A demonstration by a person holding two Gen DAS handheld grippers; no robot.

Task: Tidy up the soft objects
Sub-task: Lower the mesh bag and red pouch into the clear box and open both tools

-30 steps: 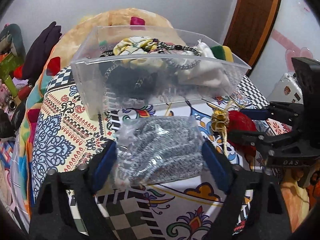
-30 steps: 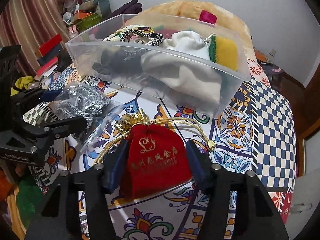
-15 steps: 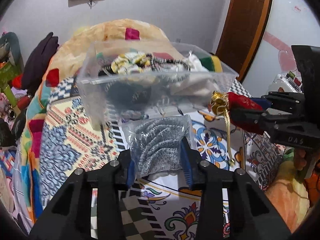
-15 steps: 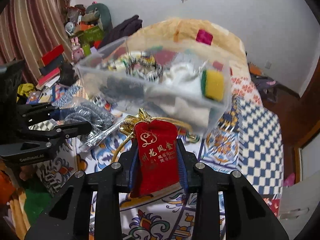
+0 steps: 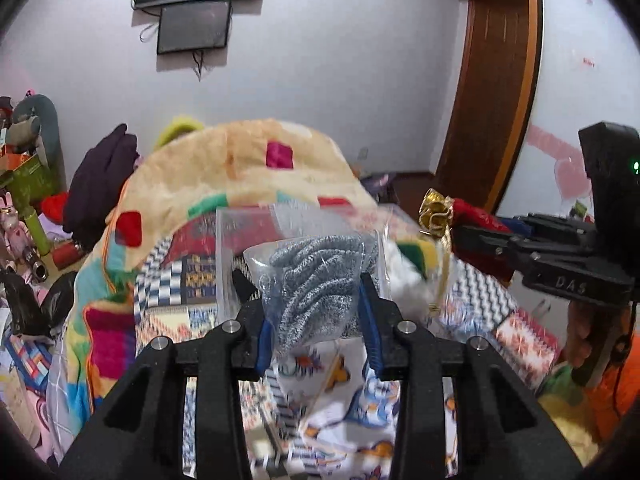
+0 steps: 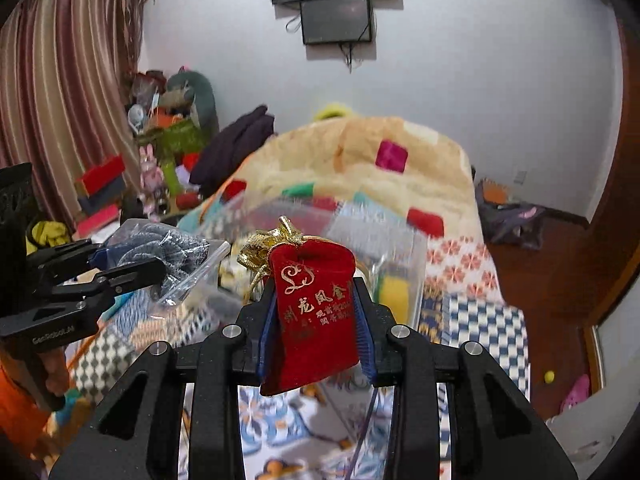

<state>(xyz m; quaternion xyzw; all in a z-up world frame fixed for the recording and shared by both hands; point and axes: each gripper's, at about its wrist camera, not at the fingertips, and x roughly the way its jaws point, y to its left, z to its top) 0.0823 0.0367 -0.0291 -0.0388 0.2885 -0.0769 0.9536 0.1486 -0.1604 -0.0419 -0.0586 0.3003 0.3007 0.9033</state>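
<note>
My left gripper point(image 5: 318, 320) is shut on a clear plastic bag of grey steel wool point(image 5: 316, 276) and holds it up in front of the clear plastic bin point(image 5: 228, 248). My right gripper point(image 6: 316, 320) is shut on a red velvet pouch point(image 6: 314, 304) with gold lettering and a gold drawstring, held above the table. The pouch also shows at the right of the left wrist view point(image 5: 472, 216). The bagged steel wool shows at the left of the right wrist view point(image 6: 160, 244). The bin point(image 6: 404, 248) is blurred; a yellow-green sponge point(image 6: 394, 290) and white cloth point(image 5: 404, 276) lie inside.
A patterned tablecloth point(image 6: 476, 316) covers the table. A beige patchwork blanket heap point(image 5: 256, 168) rises behind the bin. Toys and boxes point(image 6: 168, 140) crowd the left wall by the curtain. A wooden door frame point(image 5: 496, 92) stands at the right.
Both grippers have closed on their objects and lifted them off the tablecloth, rising toward the bin's rim. The views have tilted upward toward the wall.
</note>
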